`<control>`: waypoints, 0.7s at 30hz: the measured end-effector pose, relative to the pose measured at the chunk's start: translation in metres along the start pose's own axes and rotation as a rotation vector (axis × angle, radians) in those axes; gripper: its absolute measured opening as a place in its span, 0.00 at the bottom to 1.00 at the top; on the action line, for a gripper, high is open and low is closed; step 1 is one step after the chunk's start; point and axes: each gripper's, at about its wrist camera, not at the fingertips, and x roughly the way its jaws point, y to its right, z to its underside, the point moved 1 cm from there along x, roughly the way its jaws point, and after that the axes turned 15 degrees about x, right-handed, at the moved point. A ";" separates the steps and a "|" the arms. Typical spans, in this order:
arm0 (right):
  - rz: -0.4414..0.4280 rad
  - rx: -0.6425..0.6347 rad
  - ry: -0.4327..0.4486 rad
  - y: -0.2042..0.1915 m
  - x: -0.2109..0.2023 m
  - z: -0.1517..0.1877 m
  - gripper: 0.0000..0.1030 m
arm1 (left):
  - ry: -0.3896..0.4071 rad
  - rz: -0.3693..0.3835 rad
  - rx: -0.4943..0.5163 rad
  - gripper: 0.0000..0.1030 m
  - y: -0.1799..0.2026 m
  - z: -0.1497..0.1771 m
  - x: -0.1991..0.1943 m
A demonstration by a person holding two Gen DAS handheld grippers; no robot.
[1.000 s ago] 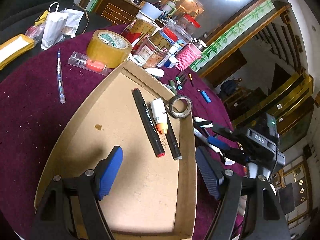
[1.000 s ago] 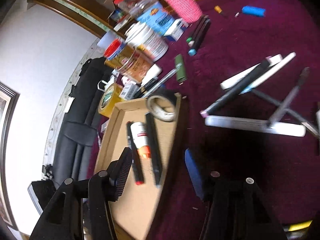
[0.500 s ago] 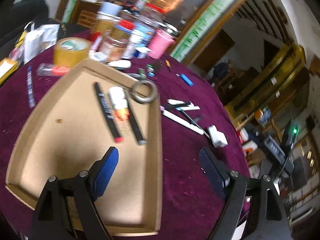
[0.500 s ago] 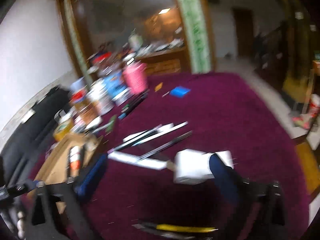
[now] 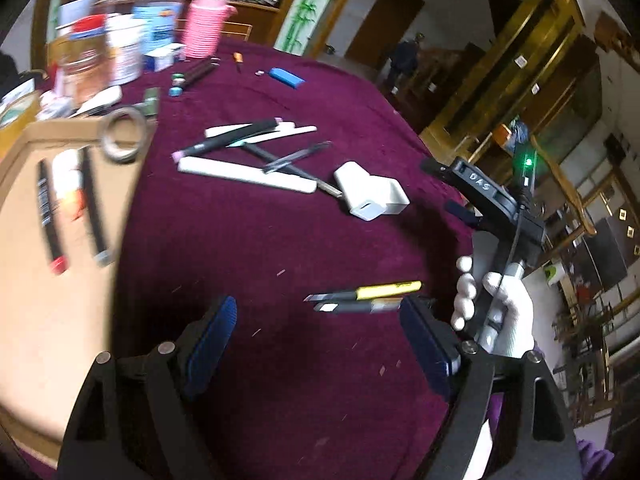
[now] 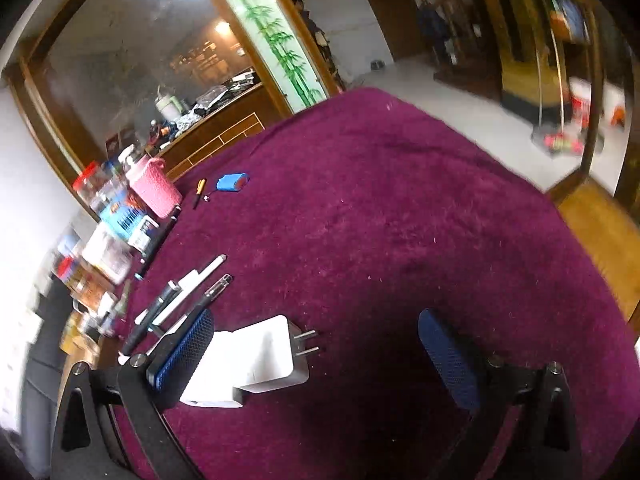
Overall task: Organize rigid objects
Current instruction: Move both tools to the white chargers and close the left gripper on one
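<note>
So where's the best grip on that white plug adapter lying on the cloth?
Probably across the flat sides of the white plug adapter's body, coming from above. Its prongs stick out sideways, so keep the open right gripper behind them.

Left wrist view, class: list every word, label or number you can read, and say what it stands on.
"DAS": handwritten on the right gripper body.
Black marker in the cardboard tray: white print, blurred, unreadable.
Jars at the table's far edge: labels blurred, unreadable.
Yellow knife: print too small.
</note>
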 end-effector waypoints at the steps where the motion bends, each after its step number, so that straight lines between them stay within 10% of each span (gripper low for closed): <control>1: -0.027 0.025 -0.006 0.003 0.000 -0.003 0.99 | -0.004 -0.006 0.006 0.80 0.004 -0.008 0.009; 21: -0.180 0.192 -0.133 0.021 0.005 -0.005 1.00 | -0.115 0.045 -0.044 0.80 0.023 -0.098 0.161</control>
